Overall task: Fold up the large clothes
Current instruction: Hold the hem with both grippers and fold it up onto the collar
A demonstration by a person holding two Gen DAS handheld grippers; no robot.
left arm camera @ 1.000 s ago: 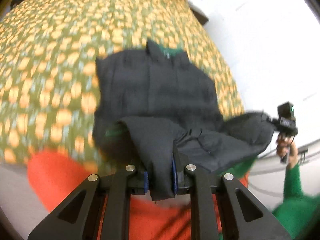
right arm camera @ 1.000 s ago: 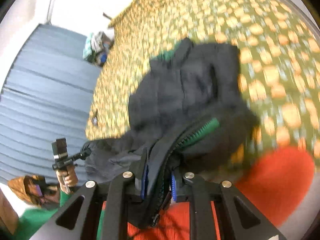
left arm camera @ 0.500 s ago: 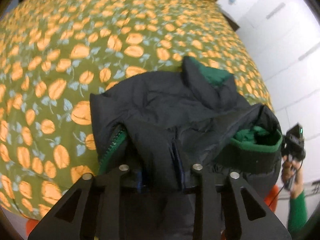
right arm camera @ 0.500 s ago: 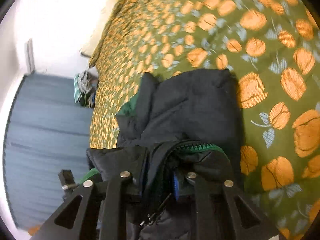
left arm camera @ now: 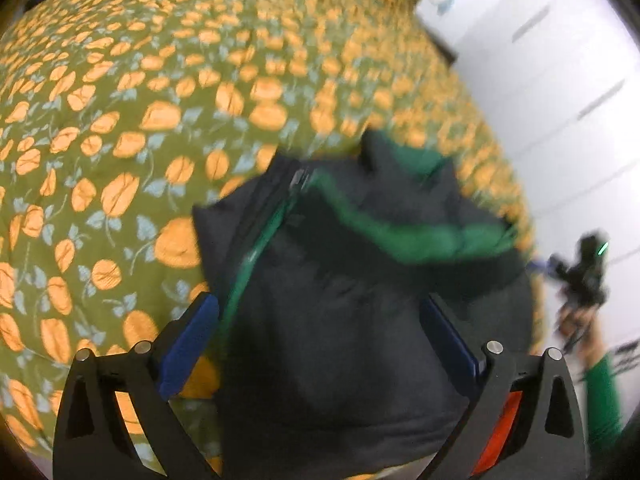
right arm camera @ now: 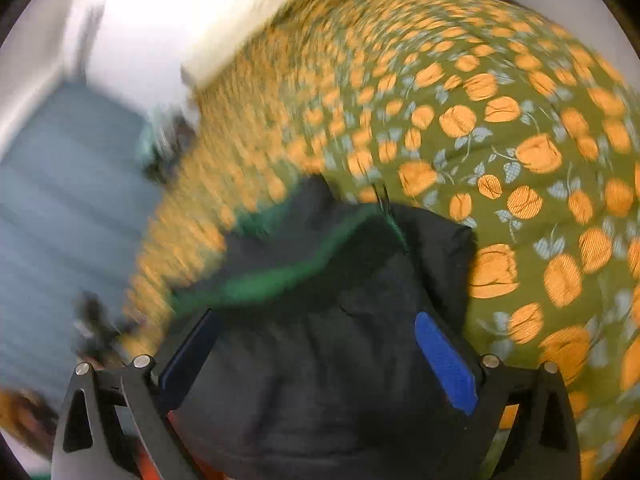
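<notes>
A dark padded jacket (left arm camera: 352,328) with green lining lies folded on the bed's green, orange-flowered cover (left arm camera: 120,120). In the left wrist view my left gripper (left arm camera: 318,304) hangs just over it, jaws opening wide. The cloth lies between the blue pads (left arm camera: 192,332) and they do not press on it. My right gripper (right arm camera: 314,316) is the same over the jacket (right arm camera: 320,380): jaws opening, its blue pads (right arm camera: 444,364) off the fabric. The right gripper (left arm camera: 584,272) also shows at the far right, held by a hand with a green sleeve (left arm camera: 600,392).
White cupboard doors (left arm camera: 560,80) stand beyond the bed's right side. A blue-grey curtain (right arm camera: 60,200) hangs to the left in the right wrist view, with a small pile of things (right arm camera: 164,148) at the bed's far corner. An orange patch (left arm camera: 496,420) shows at the near edge.
Both grippers came down and forward over the bed with the jacket's hem, then spread their jaws and let it go. The jacket now lies doubled over on itself.
</notes>
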